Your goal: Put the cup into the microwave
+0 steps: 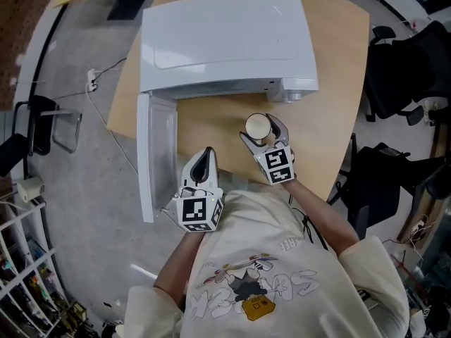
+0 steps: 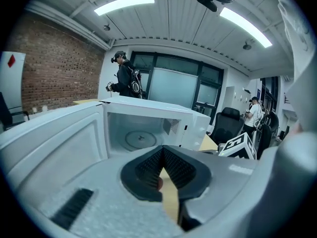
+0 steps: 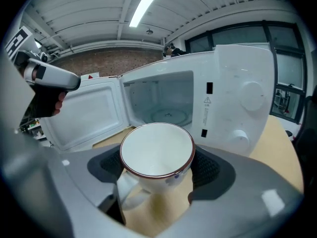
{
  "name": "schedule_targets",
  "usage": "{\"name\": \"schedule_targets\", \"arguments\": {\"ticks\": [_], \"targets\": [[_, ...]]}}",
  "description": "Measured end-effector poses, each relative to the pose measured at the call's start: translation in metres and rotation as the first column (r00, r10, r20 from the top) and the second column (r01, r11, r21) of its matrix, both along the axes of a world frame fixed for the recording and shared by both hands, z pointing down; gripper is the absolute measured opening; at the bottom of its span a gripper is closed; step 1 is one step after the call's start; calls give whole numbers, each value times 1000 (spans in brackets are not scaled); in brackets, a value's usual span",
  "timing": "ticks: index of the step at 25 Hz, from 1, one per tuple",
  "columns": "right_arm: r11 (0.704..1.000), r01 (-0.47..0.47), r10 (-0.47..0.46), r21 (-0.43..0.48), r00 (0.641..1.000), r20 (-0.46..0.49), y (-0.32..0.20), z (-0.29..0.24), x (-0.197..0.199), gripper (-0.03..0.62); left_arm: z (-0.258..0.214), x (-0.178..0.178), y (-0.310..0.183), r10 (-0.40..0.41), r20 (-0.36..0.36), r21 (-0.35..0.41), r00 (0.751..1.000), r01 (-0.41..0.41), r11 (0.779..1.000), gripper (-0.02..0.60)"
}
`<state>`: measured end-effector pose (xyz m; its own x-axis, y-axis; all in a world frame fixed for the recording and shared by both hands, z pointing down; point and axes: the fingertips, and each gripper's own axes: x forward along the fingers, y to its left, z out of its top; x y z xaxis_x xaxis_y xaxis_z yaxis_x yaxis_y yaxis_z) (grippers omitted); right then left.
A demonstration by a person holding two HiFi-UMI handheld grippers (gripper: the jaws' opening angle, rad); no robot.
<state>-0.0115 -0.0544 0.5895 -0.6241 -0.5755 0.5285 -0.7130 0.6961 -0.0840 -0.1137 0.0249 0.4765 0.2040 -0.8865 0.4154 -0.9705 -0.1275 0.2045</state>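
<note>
A white cup (image 1: 258, 127) with a thin dark rim sits upright between the jaws of my right gripper (image 1: 262, 129), which is shut on it. In the right gripper view the cup (image 3: 157, 150) shows its handle toward the lower left, in front of the open white microwave (image 3: 237, 98) and its glass turntable (image 3: 168, 115). The microwave (image 1: 225, 41) stands at the table's far side, with its door (image 1: 153, 153) swung out on the left. My left gripper (image 1: 206, 157) hovers beside that door, shut and empty; its pads (image 2: 148, 165) meet at the tips.
The wooden table (image 1: 331, 83) ends just right of the cup. Black office chairs (image 1: 402, 69) stand to the right, another chair (image 1: 42, 125) and a cable to the left. People (image 2: 124, 78) stand far behind the microwave.
</note>
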Motion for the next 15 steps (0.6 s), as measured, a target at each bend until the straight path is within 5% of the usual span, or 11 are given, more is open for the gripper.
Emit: {"name": "schedule_targets", "arguments": {"ticks": [15], "targets": [[999, 8, -9, 36, 1000, 28, -73, -19, -90, 403, -7, -55, -6, -39, 14, 18, 999, 39, 999, 5]]}}
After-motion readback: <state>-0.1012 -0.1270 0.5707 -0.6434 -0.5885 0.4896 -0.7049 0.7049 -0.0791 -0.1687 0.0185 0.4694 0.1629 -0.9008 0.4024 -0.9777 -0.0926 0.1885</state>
